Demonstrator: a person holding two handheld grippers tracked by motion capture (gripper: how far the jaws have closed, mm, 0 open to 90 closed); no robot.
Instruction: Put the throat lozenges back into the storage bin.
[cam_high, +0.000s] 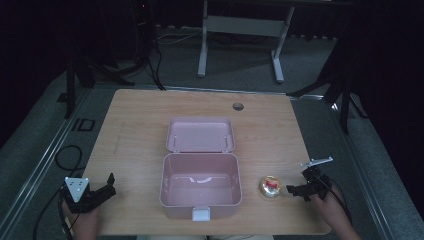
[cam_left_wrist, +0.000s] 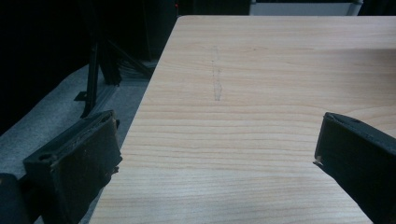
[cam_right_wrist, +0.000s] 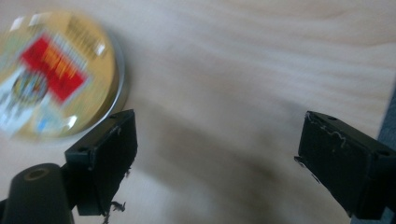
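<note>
Round tin (cam_high: 270, 186) lies just beside right gripper (cam_high: 299, 190)

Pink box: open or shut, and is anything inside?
Open and empty. The pink box has its lid swung back flat on the table, and the high view shows a bare pink floor inside.

pink box (cam_high: 200, 186) blocks centre; tin (cam_high: 270, 186) beside R tool (cam_high: 300, 190); L side free

Left tongs (cam_high: 102, 192) and right tongs (cam_high: 300, 191) sit low at opposite sides — jaws spread wide, gripping nothing.
</note>
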